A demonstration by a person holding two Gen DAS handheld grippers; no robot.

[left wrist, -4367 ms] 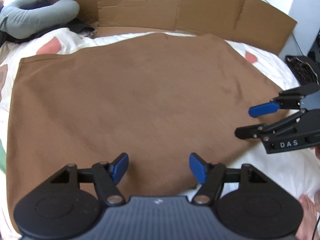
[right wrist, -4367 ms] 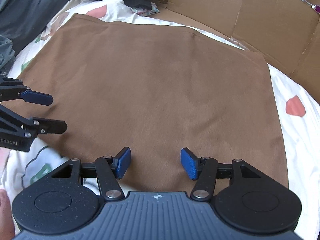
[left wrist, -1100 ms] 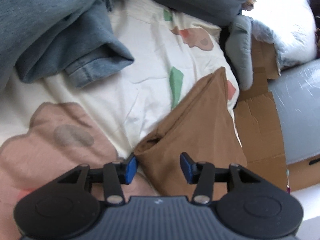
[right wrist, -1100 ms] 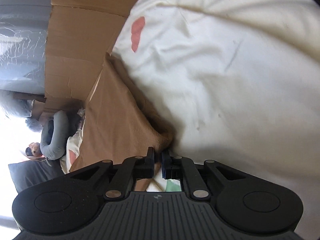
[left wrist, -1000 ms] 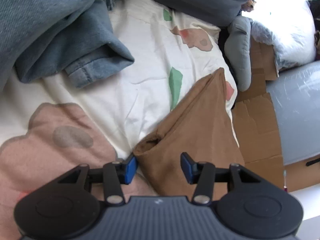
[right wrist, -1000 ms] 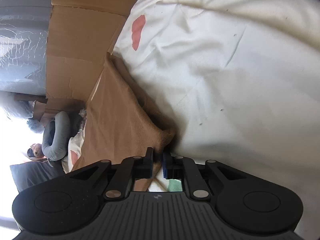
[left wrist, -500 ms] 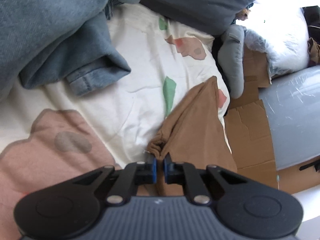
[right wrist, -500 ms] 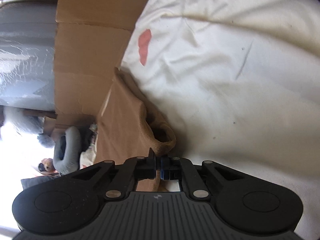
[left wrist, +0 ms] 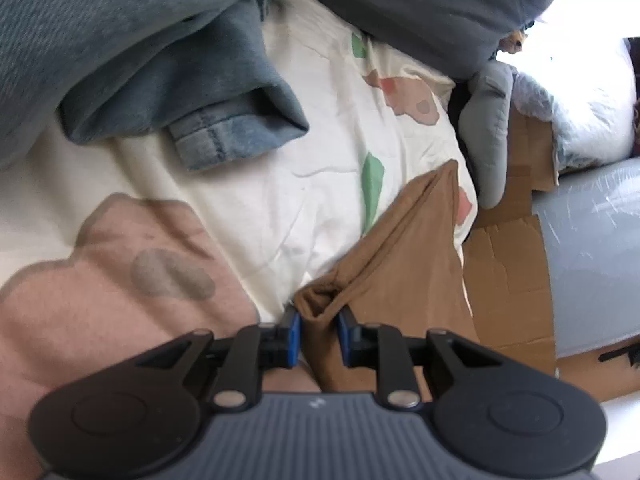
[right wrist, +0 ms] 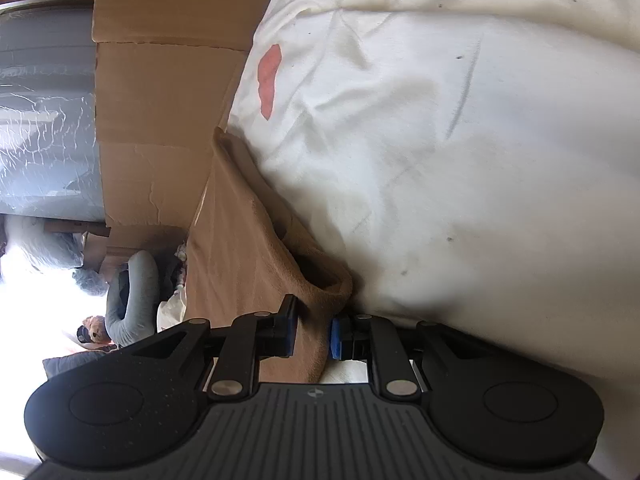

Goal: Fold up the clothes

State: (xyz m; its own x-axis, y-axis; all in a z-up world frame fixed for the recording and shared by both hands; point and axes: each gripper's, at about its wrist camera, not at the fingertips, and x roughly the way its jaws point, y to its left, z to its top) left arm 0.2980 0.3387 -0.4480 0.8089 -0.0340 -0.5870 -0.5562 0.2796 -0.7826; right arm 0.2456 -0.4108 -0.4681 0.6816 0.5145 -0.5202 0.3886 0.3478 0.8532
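Note:
A brown cloth (left wrist: 400,264) lies on a white patterned bed sheet (left wrist: 312,120). One of its corners is bunched up between the blue pads of my left gripper (left wrist: 319,336). The jaws are narrow and the fabric fills the gap. From this corner the cloth rises in a ridge toward the far edge. In the right wrist view another corner of the brown cloth (right wrist: 240,248) is pinched in my right gripper (right wrist: 314,336), curled into a small pocket just above the pads. The white sheet (right wrist: 440,160) is to the right of it.
Blue jeans (left wrist: 180,92) and a dark grey garment (left wrist: 432,4) are heaped on the bed beyond the left gripper. A grey cushion (left wrist: 488,132) and cardboard sheets (left wrist: 508,272) border the bed. Cardboard (right wrist: 160,100) and a grey curved pillow (right wrist: 132,292) lie left of the right gripper.
The left gripper closed on the cloth corner within the last second. Both grippers' pads now stand slightly further apart than half a second ago, with cloth still between them. The views barely shifted.

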